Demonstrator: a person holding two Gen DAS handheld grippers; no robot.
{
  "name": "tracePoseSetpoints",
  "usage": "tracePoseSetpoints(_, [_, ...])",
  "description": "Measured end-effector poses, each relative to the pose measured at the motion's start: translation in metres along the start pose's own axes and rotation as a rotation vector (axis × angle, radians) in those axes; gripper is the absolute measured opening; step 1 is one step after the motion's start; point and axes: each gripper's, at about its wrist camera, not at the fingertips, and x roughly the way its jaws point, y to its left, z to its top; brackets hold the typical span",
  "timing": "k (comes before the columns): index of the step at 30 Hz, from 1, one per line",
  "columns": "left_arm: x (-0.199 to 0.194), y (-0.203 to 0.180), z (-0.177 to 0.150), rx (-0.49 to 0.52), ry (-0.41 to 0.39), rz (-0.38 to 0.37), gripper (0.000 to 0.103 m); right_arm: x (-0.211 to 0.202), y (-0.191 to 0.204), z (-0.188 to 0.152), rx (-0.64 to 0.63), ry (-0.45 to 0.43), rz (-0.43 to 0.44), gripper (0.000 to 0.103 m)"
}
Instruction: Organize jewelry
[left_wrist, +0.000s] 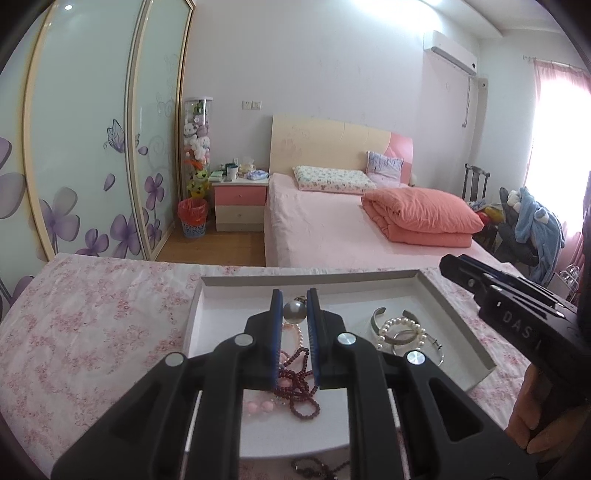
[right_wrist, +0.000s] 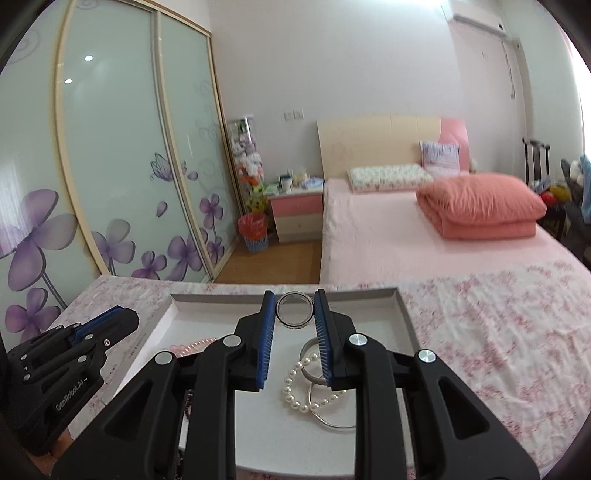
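Observation:
My left gripper (left_wrist: 294, 303) is shut on a grey pearl pendant (left_wrist: 294, 311) and holds it above the white tray (left_wrist: 458, 314). Under it lie a dark red bead necklace (left_wrist: 299, 391) and pink beads (left_wrist: 258, 406). My right gripper (right_wrist: 294, 308) is shut on a silver ring band (right_wrist: 294, 309) above the same tray (right_wrist: 406, 325). Below it lie a white pearl bracelet (right_wrist: 295, 387) and silver bangles (right_wrist: 328, 421). The left gripper also shows in the right wrist view (right_wrist: 99, 325), and the right gripper body shows at the right of the left wrist view (left_wrist: 517, 306).
The tray sits on a table with a pink floral cloth (left_wrist: 92, 332). More dark beads (left_wrist: 317, 465) lie at the near edge. Behind are a pink bed (left_wrist: 351, 221), a nightstand (left_wrist: 240, 203) and sliding wardrobe doors (left_wrist: 92, 147).

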Motion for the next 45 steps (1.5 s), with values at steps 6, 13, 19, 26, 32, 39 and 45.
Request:
tracePoseSetpoints(6, [0.021,0.005,-0.001,-0.045,0.063,-0.027,0.015,0.009,-0.004,-0.006,0.029,0.033,0.011,0.047])
tracePoseSetpoints(13, [0.018,0.028,-0.004,-0.099,0.077,-0.008,0.016,-0.003,-0.009,-0.005,0.042,0.015,0.008,0.047])
tracePoseSetpoints(19, [-0.001,0.036,-0.008,-0.100,0.073,0.002,0.020,-0.020,-0.005,-0.008,0.017,0.014,0.029,0.047])
tracePoseSetpoints(26, [-0.023,0.037,-0.032,-0.082,0.139,-0.043,0.024,-0.038,0.003,-0.031,-0.012,0.083,0.089,0.047])
tracePoseSetpoints(32, [-0.029,0.028,-0.066,-0.043,0.251,-0.105,0.024,-0.044,0.013,-0.069,-0.079,0.208,0.120,0.046])
tracePoseSetpoints(39, [-0.017,0.001,-0.092,-0.007,0.375,-0.178,0.032,-0.042,0.005,-0.095,-0.072,0.283,0.077,0.046])
tracePoseSetpoints(45, [-0.001,-0.018,-0.099,0.042,0.427,-0.119,0.033,-0.042,0.000,-0.097,-0.058,0.289,0.070,0.046])
